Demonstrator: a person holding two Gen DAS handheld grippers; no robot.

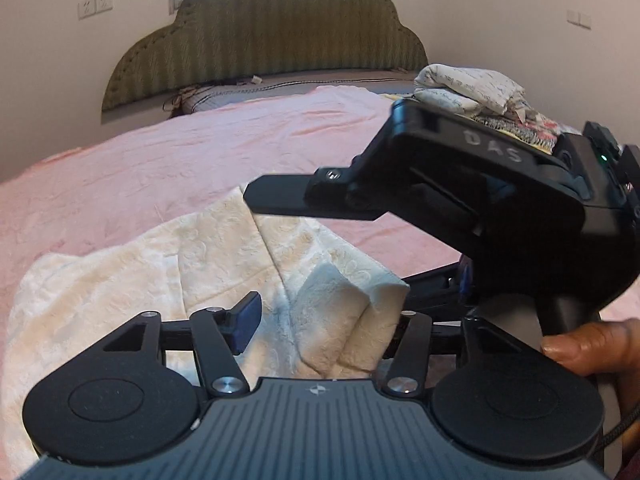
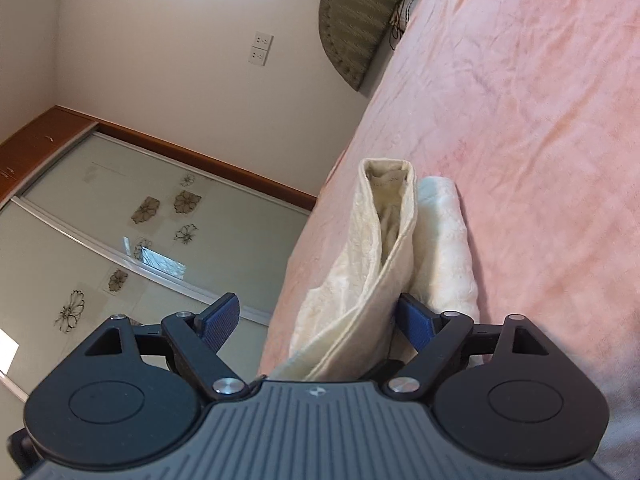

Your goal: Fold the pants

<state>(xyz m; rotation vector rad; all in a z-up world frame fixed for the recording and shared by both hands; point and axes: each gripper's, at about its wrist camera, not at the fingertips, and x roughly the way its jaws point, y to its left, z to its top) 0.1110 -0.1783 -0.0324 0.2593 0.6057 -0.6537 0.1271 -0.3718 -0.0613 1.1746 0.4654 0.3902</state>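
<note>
The cream textured pants (image 1: 168, 272) lie bunched on the pink bed cover (image 1: 160, 168). My left gripper (image 1: 320, 320) is open, its blue pads spread wide with a fold of the pants between them. My right gripper (image 2: 320, 320) is open too, with the pants (image 2: 360, 272) lying between its blue pads; the cloth rests against the right pad (image 2: 416, 320). The right gripper's black body (image 1: 480, 200) shows in the left wrist view, just right of and above the pants. The right wrist view is rolled sideways.
A pile of patterned folded clothes (image 1: 472, 92) sits at the far right of the bed. A green padded headboard (image 1: 264, 36) stands at the far end. A wardrobe with flowered sliding doors (image 2: 120, 232) stands beside the bed. A hand (image 1: 592, 344) holds the right gripper's handle.
</note>
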